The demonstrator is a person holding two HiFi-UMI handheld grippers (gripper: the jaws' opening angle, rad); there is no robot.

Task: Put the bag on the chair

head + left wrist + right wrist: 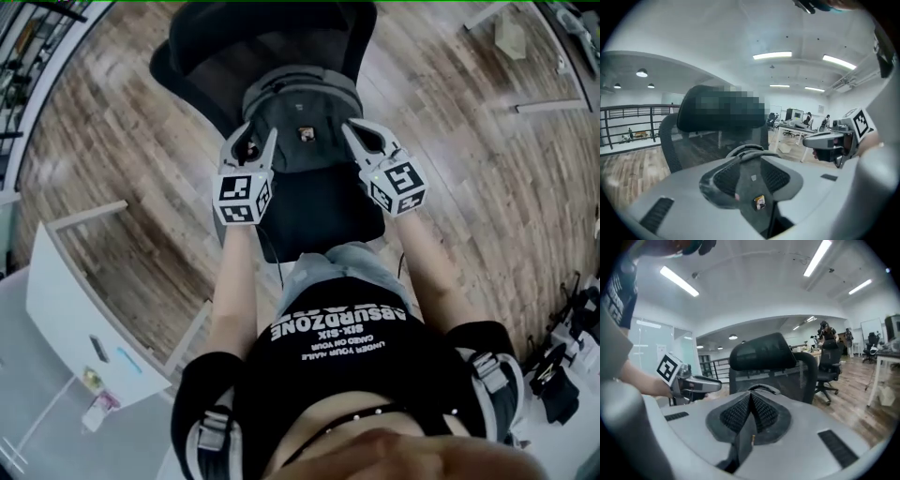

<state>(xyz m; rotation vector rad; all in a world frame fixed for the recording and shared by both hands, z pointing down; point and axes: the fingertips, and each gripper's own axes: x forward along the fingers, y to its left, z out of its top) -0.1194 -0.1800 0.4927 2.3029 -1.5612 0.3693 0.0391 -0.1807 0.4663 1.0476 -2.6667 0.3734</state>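
A grey bag (302, 117) is held upright over the far part of a black chair (328, 216) seat, against the backrest. The left gripper (255, 136) and right gripper (364, 131) are each closed tight on bag fabric.

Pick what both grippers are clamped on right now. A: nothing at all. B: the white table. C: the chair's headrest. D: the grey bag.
D: fabric of the grey bag sits pinched between the jaws in each gripper view, and the head view shows the left gripper and the right gripper on either side of it at the black chair.
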